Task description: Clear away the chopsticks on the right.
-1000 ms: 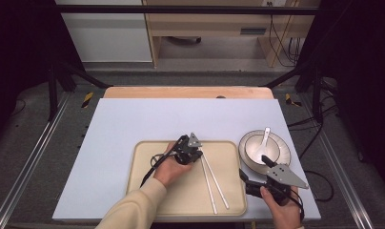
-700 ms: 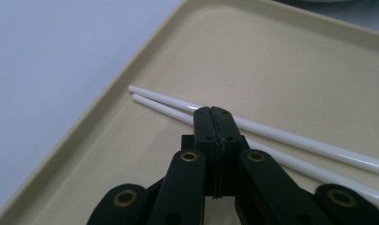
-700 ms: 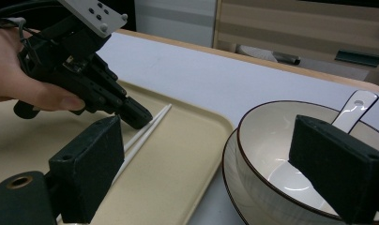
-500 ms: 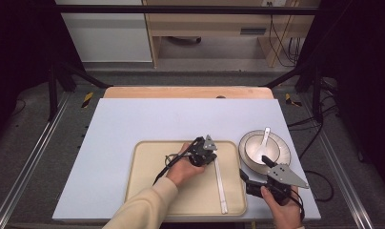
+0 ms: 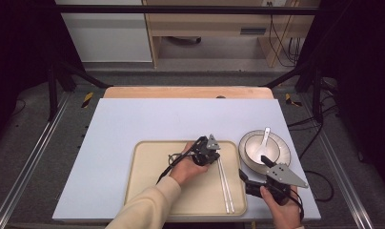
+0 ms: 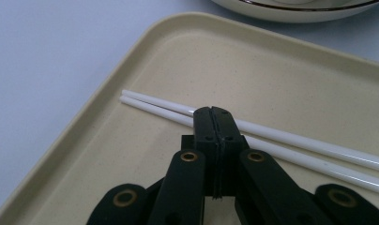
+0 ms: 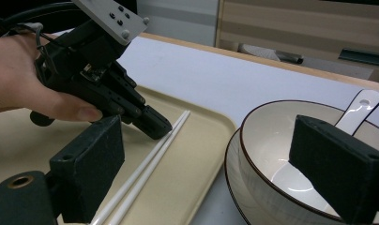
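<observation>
The beige tray (image 5: 147,191) lies on the table, and the bowl (image 5: 276,148) with its spoon (image 5: 263,143) stands just beside its right edge. Two white chopsticks (image 5: 225,183) lie side by side in the tray. The left gripper (image 6: 215,123) is clenched empty, its tip touching them; a careless push could roll them apart. The right gripper (image 7: 216,159) waits released near the bowl.

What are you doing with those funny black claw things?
A person holds a gripper in each hand at a table. The left gripper, jaws shut, presses its tip against two white chopsticks lying side by side near the right edge of a beige tray. The right gripper waits open beside the tray, near a bowl with a white spoon in it, sitting on a plate.
</observation>
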Available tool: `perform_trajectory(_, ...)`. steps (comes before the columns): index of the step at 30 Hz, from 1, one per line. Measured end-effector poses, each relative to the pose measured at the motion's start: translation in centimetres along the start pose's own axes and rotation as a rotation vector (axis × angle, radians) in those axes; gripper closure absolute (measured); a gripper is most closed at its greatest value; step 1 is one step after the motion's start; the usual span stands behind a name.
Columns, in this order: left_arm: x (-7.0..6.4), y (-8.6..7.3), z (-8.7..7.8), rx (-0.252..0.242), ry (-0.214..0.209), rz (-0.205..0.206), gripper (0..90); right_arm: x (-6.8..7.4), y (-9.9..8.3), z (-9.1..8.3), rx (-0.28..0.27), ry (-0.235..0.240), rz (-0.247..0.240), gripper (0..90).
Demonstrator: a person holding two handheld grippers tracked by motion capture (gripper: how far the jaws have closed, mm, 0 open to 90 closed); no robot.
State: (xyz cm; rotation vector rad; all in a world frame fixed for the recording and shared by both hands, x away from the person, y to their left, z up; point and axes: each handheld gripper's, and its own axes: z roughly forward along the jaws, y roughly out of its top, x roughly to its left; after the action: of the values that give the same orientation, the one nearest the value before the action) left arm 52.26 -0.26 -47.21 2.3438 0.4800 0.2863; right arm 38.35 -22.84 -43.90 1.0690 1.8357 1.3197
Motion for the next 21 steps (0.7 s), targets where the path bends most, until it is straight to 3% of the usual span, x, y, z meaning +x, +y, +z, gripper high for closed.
perform_trajectory(4,-0.2,0.2,0.1,-0.005,0.004,0.011,89.6,0.1,0.0,0.0,-0.002,0.006,-0.006,10.6)
perform_trajectory(7,-0.2,0.2,-0.6,-0.005,0.007,0.035,89.6,0.1,0.0,0.0,-0.002,0.006,-0.005,10.6)
perform_trajectory(10,-0.2,-0.2,-1.6,-0.024,0.010,0.031,89.6,0.1,0.0,0.0,-0.004,0.010,-0.009,10.5)
perform_trajectory(16,0.0,-1.9,-3.8,-0.073,0.018,0.023,86.6,0.5,0.0,0.2,-0.002,0.026,-0.008,10.3)
perform_trajectory(18,0.1,-3.3,-5.5,-0.092,0.034,0.034,82.2,0.7,0.0,0.4,-0.008,0.045,-0.004,9.9)
perform_trajectory(21,0.3,-4.9,-7.1,-0.134,0.060,0.011,72.2,1.0,-0.1,0.7,-0.003,0.057,0.002,9.7)
